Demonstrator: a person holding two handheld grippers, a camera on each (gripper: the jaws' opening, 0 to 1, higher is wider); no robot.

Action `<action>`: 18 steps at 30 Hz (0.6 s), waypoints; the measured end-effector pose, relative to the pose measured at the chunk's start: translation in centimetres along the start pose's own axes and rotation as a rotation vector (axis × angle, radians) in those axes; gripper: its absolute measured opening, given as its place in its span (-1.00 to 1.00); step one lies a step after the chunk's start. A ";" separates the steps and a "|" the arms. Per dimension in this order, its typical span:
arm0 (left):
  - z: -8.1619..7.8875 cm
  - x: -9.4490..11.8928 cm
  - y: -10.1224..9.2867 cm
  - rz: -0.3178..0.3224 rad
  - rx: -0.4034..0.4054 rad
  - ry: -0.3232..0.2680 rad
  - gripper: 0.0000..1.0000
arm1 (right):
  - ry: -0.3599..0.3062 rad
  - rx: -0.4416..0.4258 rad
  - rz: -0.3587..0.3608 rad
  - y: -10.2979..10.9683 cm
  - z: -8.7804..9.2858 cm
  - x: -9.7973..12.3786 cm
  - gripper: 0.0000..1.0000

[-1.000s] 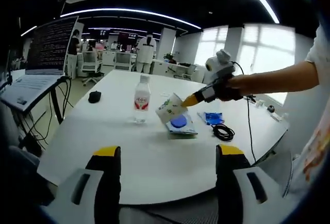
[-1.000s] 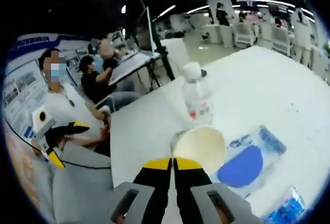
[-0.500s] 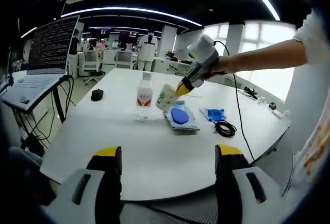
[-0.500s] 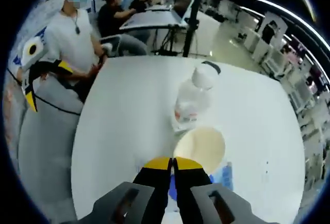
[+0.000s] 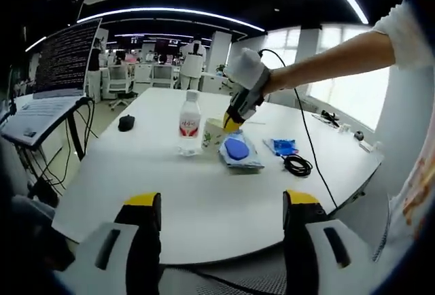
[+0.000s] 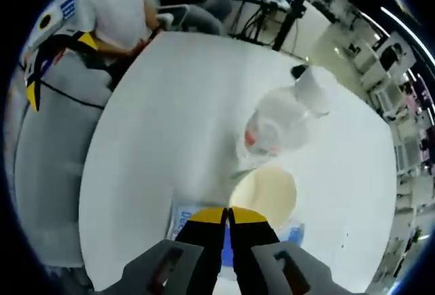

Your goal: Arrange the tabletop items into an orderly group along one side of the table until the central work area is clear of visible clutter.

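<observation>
Rt tongs (image 6: pixel 228 212) clenched on rim of paper cup (image 6: pixel 264 196), held just above white surface (image 6: pixel 156 125), right beside water bottle (image 6: pixel 282 122) & over blue pouch (image 5: pixel 237 151). Lt tongs (image 5: pixel 221 203) released, jaws wide apart, low at near edge of surface. Blue packet (image 5: pixel 281 148), black cable coil (image 5: pixel 297 165) to right of pouch; black mouse (image 5: pixel 126 123) well apart, left.

bottle (image 5: pixel 188 126): red label, print too small to be read | monitor (image 5: pixel 65 57): lines of text shown, illegible | no other lettering legible
</observation>
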State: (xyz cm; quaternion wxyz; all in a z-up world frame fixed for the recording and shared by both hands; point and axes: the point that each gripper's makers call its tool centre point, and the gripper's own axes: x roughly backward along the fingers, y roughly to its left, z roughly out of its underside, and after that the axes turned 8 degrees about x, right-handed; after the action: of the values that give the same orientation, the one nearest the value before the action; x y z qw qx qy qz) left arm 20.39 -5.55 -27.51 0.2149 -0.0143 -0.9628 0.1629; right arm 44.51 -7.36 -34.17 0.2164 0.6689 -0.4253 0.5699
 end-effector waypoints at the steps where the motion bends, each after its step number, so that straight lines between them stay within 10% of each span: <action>1: 0.0 0.0 0.0 -0.002 -0.007 0.005 0.45 | 0.020 0.013 0.022 -0.4 0.3 -0.4 -1.00; 18: 0.2 0.2 0.9 -0.017 0.007 0.006 0.43 | 0.005 -0.008 -0.006 -0.5 -0.2 -1.6 -1.00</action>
State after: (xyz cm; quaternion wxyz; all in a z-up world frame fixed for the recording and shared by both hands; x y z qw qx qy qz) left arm 20.13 -4.73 -27.89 0.2190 -0.0061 -0.9618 0.1644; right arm 44.83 -6.45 -35.57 0.2218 0.6680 -0.4249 0.5692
